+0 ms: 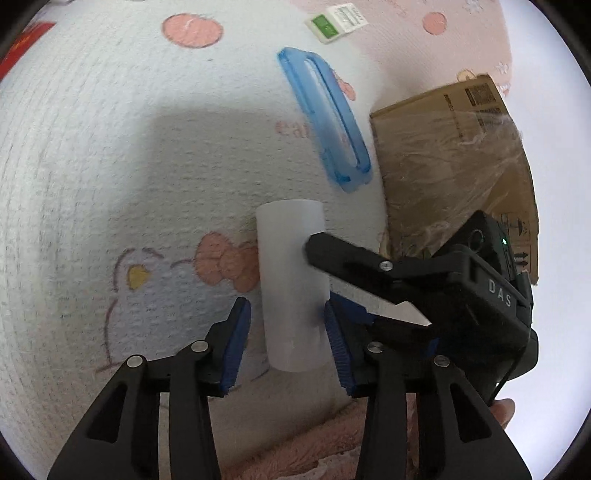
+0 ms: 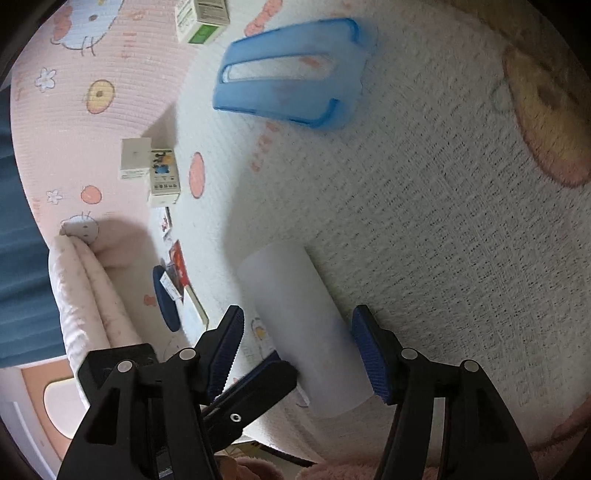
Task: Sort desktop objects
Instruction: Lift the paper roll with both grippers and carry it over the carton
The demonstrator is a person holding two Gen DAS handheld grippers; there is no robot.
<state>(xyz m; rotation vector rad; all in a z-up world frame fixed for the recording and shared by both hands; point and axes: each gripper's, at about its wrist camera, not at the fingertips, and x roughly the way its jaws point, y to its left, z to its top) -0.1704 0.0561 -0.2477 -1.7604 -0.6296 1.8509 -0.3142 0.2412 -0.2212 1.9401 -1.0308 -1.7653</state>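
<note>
A frosted white plastic tube lies on a white textured cloth. My left gripper is open, its blue pads either side of the tube with small gaps. My right gripper is open too and straddles the same tube from another side; one of its black fingers reaches the tube in the left wrist view. A translucent blue case lies beyond the tube, also seen in the right wrist view.
A brown cardboard box wrapped in clear tape stands right of the blue case. A green-and-white carton, small white boxes, cards and a dark blue oval pad lie on the pink patterned mat. A folded pink blanket lies at left.
</note>
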